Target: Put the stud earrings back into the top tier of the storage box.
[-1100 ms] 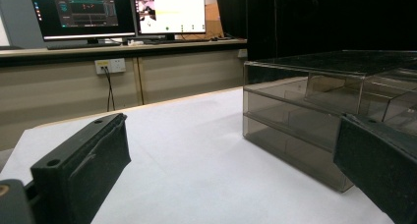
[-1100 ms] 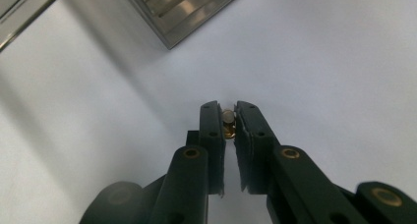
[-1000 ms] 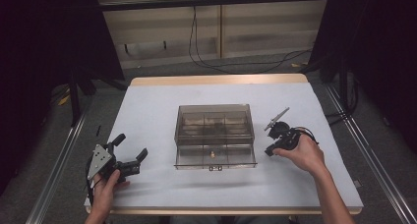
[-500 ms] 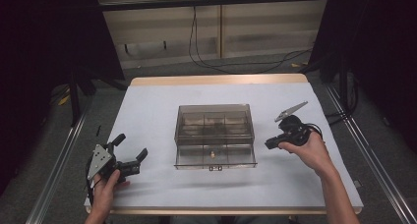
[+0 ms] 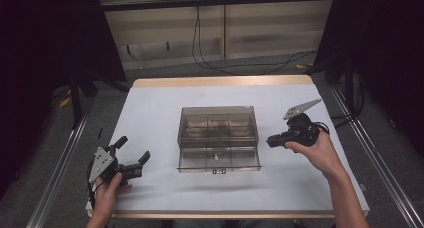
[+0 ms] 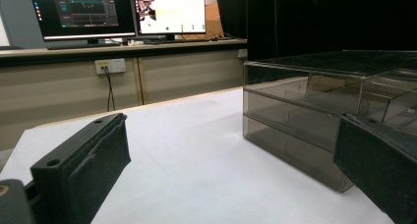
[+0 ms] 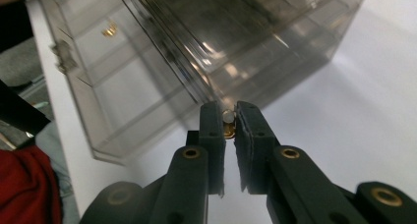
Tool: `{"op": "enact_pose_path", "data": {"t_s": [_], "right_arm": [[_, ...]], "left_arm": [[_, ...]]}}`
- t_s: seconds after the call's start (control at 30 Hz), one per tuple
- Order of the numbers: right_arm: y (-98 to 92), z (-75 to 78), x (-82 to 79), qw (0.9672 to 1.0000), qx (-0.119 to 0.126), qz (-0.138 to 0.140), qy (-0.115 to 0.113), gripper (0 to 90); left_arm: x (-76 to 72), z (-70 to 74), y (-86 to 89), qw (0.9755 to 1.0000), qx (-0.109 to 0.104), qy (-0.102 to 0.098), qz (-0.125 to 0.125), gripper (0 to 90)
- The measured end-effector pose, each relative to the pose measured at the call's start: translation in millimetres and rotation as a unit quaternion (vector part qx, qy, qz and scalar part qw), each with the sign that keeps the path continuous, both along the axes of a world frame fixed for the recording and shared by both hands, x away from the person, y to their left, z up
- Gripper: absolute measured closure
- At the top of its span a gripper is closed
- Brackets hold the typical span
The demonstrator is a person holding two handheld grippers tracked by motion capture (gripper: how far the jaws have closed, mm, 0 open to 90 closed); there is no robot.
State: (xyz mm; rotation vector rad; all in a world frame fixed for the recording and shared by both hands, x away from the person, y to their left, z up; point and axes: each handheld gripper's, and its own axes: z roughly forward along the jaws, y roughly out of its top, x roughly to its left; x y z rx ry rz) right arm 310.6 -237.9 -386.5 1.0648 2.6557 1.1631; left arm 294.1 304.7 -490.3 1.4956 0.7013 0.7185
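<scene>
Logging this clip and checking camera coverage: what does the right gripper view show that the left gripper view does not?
Right gripper view: its black fingers nearly shut on a small brass and white piece, and a brass knob on the box front. Left gripper view: wide-apart fingers and two lit monitors on a desk. Both share the smoky transparent plastic drawer box on the white table.

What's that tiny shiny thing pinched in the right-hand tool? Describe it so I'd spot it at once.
Start at the smoky clear box mid-table. Just right of it, the right gripper points at the box's side. Pinched between its black jaw tips is a small brass-coloured piece, the only gold glint outside the box; another one sits inside the front drawer.
</scene>
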Motion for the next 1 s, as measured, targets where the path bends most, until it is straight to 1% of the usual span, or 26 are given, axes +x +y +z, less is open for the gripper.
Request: {"op": "enact_pose_path", "data": {"t_s": [0.13, 0.23, 0.3, 0.37, 0.43, 0.57, 0.6, 0.63, 0.67, 0.7, 0.73, 0.77, 0.8, 0.83, 0.93, 1.0], "right_arm": [[10.8, 9.1, -0.7, 0.9997, 0.007, 0.017, -0.014, 82.2], [21.0, 13.8, 1.9, 0.9991, 0.009, 0.036, -0.022, 82.2], [27.6, 16.2, 3.2, 0.9987, 0.008, 0.044, -0.025, 82.2], [34.1, 17.2, 5.5, 0.9982, 0.015, 0.053, -0.024, 82.2], [41.1, 18.5, 7.8, 0.9979, 0.007, 0.061, -0.02, 82.2], [60.8, 23.8, 8.9, 0.9959, 0.002, 0.089, -0.018, 82.2], [64.8, 24.8, 8.9, 0.9955, -0.003, 0.093, -0.02, 82.2], [76.2, 27.5, 9.9, 0.9942, -0.015, 0.105, -0.018, 82.2], [76.2, 27.5, 9.9, 0.9942, -0.015, 0.105, -0.018, 82.2], [81.1, 28.5, 10.5, 0.9937, -0.021, 0.109, -0.017, 82.2], [84.7, 28.9, 11.1, 0.9933, -0.021, 0.112, -0.016, 82.2], [89.4, 29.4, 11.9, 0.9925, -0.023, 0.119, -0.015, 82.2], [94.4, 29.1, 12.6, 0.9917, -0.026, 0.125, -0.014, 82.2], [100.6, 28.2, 13.6, 0.9903, -0.034, 0.134, -0.012, 82.2], [112.0, 26.4, 15.9, 0.9882, -0.045, 0.146, -0.008, 82.2], [118.8, 26.6, 17.0, 0.9874, -0.047, 0.151, -0.003, 82.2]], "left_arm": [[0.0, 0.0, -0.1, 1.0, 0.0, -0.001, 0.0, 0.6], [0.0, 0.0, 0.0, 1.0, 0.0, -0.001, 0.0, 0.6], [0.0, 0.0, 0.1, 1.0, -0.001, 0.0, 0.0, 0.6], [0.1, 0.0, 0.3, 1.0, 0.0, 0.0, 0.0, 0.6], [0.1, 0.0, 0.4, 1.0, 0.0, 0.0, 0.001, 0.6], [0.3, 0.0, 0.6, 1.0, 0.001, 0.0, 0.0, 0.6], [0.2, 0.0, 0.3, 1.0, 0.0, 0.0, 0.0, 0.6], [0.1, 0.0, 0.3, 1.0, 0.0, 0.0, 0.0, 0.6], [0.1, 0.1, 0.6, 1.0, 0.001, -0.002, 0.002, 0.6], [0.3, 0.2, 1.0, 1.0, 0.004, -0.003, 0.002, 0.6], [0.2, 0.1, 0.8, 1.0, 0.003, -0.002, 0.002, 0.6], [0.1, 0.0, 0.5, 1.0, 0.001, 0.0, 0.001, 0.6], [0.5, 0.2, 0.9, 1.0, 0.003, -0.001, -0.001, 0.6], [0.5, 0.2, 0.9, 1.0, 0.003, -0.001, -0.001, 0.6], [0.1, 0.1, 0.8, 1.0, 0.003, -0.002, 0.002, 0.6], [0.3, 0.2, 1.0, 1.0, 0.004, -0.002, 0.002, 0.6]]}}
